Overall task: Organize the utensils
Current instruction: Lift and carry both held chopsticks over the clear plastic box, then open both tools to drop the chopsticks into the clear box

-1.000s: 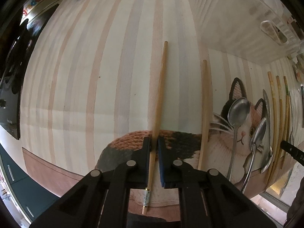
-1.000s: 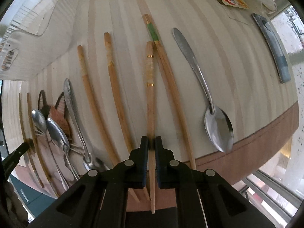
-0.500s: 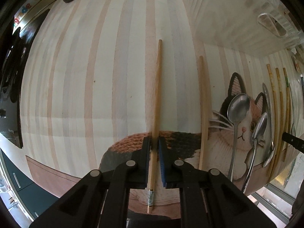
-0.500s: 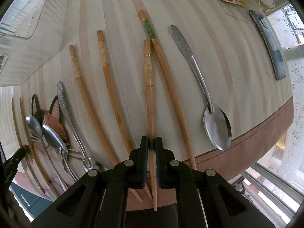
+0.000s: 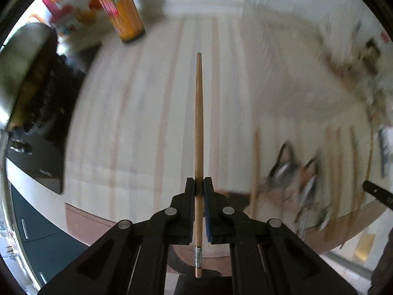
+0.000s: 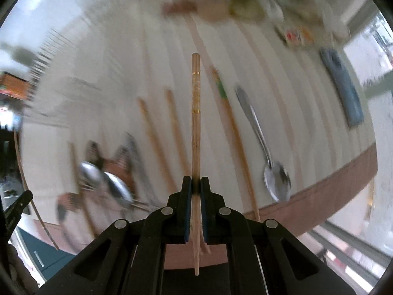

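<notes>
My left gripper [image 5: 199, 184] is shut on a plain wooden chopstick [image 5: 199, 123], held off the striped cloth [image 5: 137, 113] and pointing away from the camera. In the right wrist view my right gripper [image 6: 195, 184] is shut on a chopstick with gold bands [image 6: 195, 127], also raised above the cloth [image 6: 307, 113]. Below it lie several more chopsticks, among them a green-banded one [image 6: 228, 113], and a steel spoon [image 6: 272, 172]. Two more spoons [image 6: 105, 179] rest on the cat picture at the left. Everything but the held chopsticks is blurred.
An orange-labelled bottle [image 5: 124, 17] stands at the far left of the cloth, beside a black cooktop [image 5: 36, 123]. A blue-grey flat object [image 6: 343, 91] lies at the right. The cloth's brown hem [image 6: 331, 177] marks the near edge, with a window ledge beyond.
Both grippers have risen with their chopsticks, which now hang clear of the cloth. The table looks farther away and smeared by motion. The jaws stay closed on the sticks.
</notes>
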A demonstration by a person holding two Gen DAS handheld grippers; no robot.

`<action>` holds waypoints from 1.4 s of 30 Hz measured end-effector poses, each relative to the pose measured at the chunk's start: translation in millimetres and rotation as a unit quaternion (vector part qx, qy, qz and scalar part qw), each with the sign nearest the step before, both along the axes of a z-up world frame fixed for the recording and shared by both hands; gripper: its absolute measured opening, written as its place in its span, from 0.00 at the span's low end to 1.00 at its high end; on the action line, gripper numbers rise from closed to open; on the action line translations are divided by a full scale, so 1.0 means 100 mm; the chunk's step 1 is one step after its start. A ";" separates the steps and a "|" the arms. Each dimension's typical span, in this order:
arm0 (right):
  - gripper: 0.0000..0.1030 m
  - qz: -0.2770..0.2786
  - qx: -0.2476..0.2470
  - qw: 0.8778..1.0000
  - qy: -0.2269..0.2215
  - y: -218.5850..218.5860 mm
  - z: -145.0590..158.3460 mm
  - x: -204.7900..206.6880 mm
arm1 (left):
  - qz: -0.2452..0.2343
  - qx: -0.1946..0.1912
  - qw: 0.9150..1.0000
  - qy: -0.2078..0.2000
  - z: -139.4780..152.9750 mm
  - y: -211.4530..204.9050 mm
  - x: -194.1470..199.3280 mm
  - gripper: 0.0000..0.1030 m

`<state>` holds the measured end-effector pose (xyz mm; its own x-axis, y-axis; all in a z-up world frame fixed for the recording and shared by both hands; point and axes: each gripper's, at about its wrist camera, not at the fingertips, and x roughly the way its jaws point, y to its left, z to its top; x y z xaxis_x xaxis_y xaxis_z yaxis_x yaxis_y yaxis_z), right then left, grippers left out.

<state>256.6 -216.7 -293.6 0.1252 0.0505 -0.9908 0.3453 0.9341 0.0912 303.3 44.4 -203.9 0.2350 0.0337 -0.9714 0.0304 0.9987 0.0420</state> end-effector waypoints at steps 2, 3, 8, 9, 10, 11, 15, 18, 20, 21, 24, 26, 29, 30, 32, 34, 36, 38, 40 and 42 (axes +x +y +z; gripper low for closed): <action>0.07 0.013 0.014 0.999 -0.031 0.02 0.27 0.09 | 0.007 -0.016 1.000 -0.025 0.30 -0.03 0.06 0.04; 0.07 0.019 0.023 0.999 -0.044 0.03 0.40 0.15 | 0.009 -0.028 0.999 -0.036 0.46 -0.06 0.10 0.04; 0.07 0.059 0.085 0.990 -0.096 0.13 0.91 0.61 | 0.009 -0.102 0.992 -0.071 1.13 -0.21 0.44 0.04; 0.07 0.065 0.097 0.988 -0.103 0.14 0.98 0.75 | 0.010 -0.119 0.990 -0.072 1.23 -0.27 0.57 0.04; 0.07 0.073 0.104 0.986 -0.105 0.17 1.02 0.88 | 0.008 -0.129 0.989 -0.072 1.29 -0.28 0.67 0.04; 0.07 0.077 0.109 0.985 -0.108 0.19 1.05 0.99 | 0.008 -0.140 0.988 -0.070 1.35 -0.30 0.77 0.04; 0.07 0.085 0.131 0.982 -0.106 0.26 1.05 1.52 | 0.008 -0.168 0.985 -0.045 1.35 -0.54 1.28 0.04; 0.07 0.090 0.129 0.983 -0.099 0.30 0.97 1.88 | 0.015 -0.184 0.983 -0.010 1.16 -0.63 1.66 0.04; 0.07 0.096 0.119 0.984 -0.092 0.34 0.88 2.09 | 0.021 -0.189 0.982 0.015 1.00 -0.69 1.84 0.04; 0.07 0.098 0.113 0.985 -0.089 0.34 0.83 2.18 | 0.021 -0.188 0.982 0.026 0.93 -0.72 1.92 0.04; 0.07 0.105 0.100 0.987 -0.073 0.39 0.64 2.35 | 0.023 -0.174 0.983 0.061 0.66 -0.81 2.11 0.04; 0.07 0.110 0.092 0.988 -0.062 0.42 0.52 2.41 | 0.024 -0.165 0.983 0.079 0.51 -0.87 2.18 0.04; 0.07 0.115 0.092 0.988 -0.043 0.46 0.32 2.43 | 0.021 -0.155 0.982 0.109 0.26 -0.93 2.23 0.05; 0.07 0.121 0.094 0.988 -0.036 0.49 0.26 2.43 | 0.019 -0.153 0.981 0.117 0.18 -0.94 2.23 0.05; 0.07 0.126 0.102 0.987 -0.022 0.49 0.14 2.48 | 0.020 -0.146 0.981 0.128 0.12 -0.94 2.22 0.05; 0.08 0.127 0.109 0.986 -0.002 0.50 0.04 2.47 | 0.024 -0.148 0.980 0.132 0.11 -0.91 2.21 0.06; 0.20 0.125 0.109 0.986 0.001 0.47 0.03 2.43 | 0.023 -0.133 0.984 0.118 0.17 -0.88 2.18 0.07; 0.39 0.121 0.097 0.988 -0.010 0.41 0.07 2.38 | 0.021 -0.109 0.990 0.090 0.29 -0.85 2.13 0.12; 0.39 0.118 0.089 0.989 -0.022 0.36 0.17 2.31 | 0.021 -0.083 0.995 0.054 0.43 -0.79 2.05 0.34; 0.43 0.112 0.075 0.990 -0.036 0.30 0.28 2.22 | 0.030 -0.061 0.998 0.018 0.55 -0.71 1.98 0.58</action>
